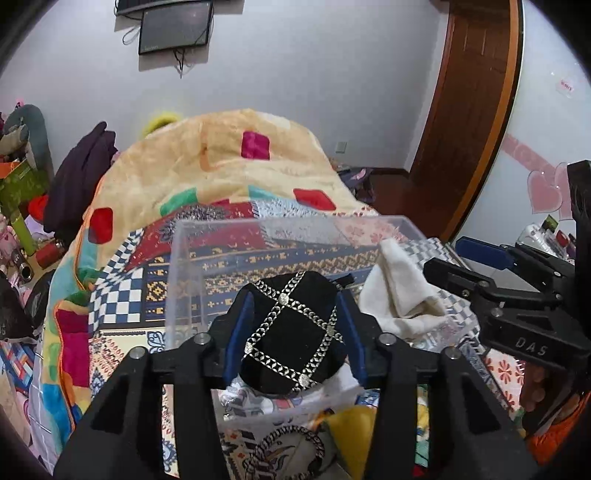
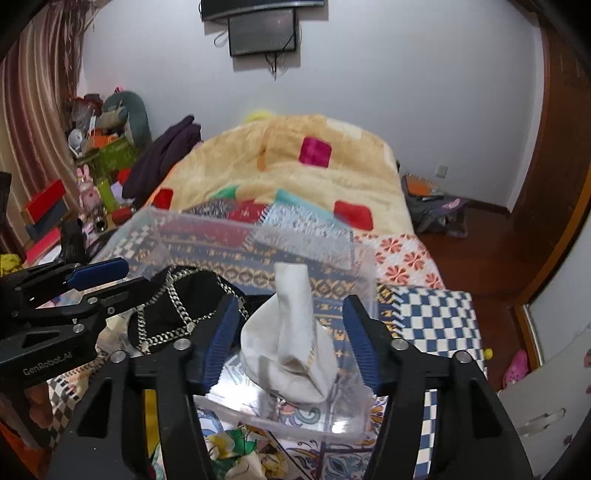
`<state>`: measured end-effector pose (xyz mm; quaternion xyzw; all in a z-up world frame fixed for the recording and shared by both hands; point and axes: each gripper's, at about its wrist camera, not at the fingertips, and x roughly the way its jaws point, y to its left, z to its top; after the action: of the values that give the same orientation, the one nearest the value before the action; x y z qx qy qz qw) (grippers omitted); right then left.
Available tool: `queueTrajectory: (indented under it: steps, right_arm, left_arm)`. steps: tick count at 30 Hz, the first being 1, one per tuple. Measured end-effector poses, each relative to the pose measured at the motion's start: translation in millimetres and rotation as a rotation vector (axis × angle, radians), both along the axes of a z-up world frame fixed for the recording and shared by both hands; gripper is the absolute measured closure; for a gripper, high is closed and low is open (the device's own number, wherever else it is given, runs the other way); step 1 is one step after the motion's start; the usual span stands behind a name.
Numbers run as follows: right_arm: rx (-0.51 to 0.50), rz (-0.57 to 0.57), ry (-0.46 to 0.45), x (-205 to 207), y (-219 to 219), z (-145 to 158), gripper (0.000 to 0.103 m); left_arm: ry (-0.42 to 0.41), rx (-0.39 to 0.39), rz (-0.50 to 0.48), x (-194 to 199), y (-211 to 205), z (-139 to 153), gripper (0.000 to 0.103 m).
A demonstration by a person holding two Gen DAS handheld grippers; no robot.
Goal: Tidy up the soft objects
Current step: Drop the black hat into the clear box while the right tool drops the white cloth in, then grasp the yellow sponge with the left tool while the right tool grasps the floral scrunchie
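Between left gripper (image 1: 293,328) pads, black hat (image 1: 293,332), over clear box (image 1: 184,266)

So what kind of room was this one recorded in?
Most likely a home bedroom: a bed under a patchwork quilt and a plush blanket, a wall-mounted screen, and a wooden door.

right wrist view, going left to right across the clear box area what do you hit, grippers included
left gripper → black cap with silver chain trim → white cloth, standing between the right gripper's open fingers → right wall of the clear plastic box → blue-and-white checkered patch of the bedspread
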<state>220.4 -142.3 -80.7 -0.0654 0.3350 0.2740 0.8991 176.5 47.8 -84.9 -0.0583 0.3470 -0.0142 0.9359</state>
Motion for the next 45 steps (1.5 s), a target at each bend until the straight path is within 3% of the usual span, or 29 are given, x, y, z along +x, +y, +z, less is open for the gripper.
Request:
queueTrajectory:
  steps: [3, 7, 11, 21, 27, 29, 34, 36, 39, 45]
  right_arm:
    - [0.027, -0.002, -0.029, -10, -8, 13, 0.042]
    - [0.059, 0.006, -0.060, -24, -17, 25, 0.031]
    - [0.062, 0.028, -0.075, -40, -22, 27, 0.030]
    - [0.050, 0.083, 0.046, -65, -22, -15, 0.029]
    - [0.048, 0.096, 0.116, -72, -24, -40, 0.029]
    - [0.042, 0.097, 0.135, -71, -22, -45, 0.029]
    - [0.038, 0.111, 0.172, -72, -21, -56, 0.030]
    - [0.037, 0.111, 0.173, -73, -20, -58, 0.040]
    - [0.045, 0.126, 0.193, -74, -21, -60, 0.058]
    - [0.052, 0.122, 0.180, -74, -23, -58, 0.083]
  left_arm:
    - [-0.043, 0.004, -0.001, -14, -2, 12, 0.042]
    - [-0.079, 0.004, -0.015, -29, -8, 23, 0.039]
    - [-0.092, 0.013, -0.040, -46, -18, 23, 0.036]
    - [-0.014, 0.039, -0.083, -70, -42, -14, 0.036]
    - [0.047, 0.013, -0.082, -77, -41, -40, 0.036]
    - [0.059, -0.001, -0.087, -76, -41, -46, 0.037]
    - [0.098, -0.038, -0.112, -70, -43, -58, 0.055]
    - [0.106, -0.046, -0.114, -68, -42, -61, 0.063]
    - [0.110, -0.067, -0.114, -67, -39, -64, 0.067]
    - [0.107, -0.066, -0.120, -68, -40, -64, 0.074]
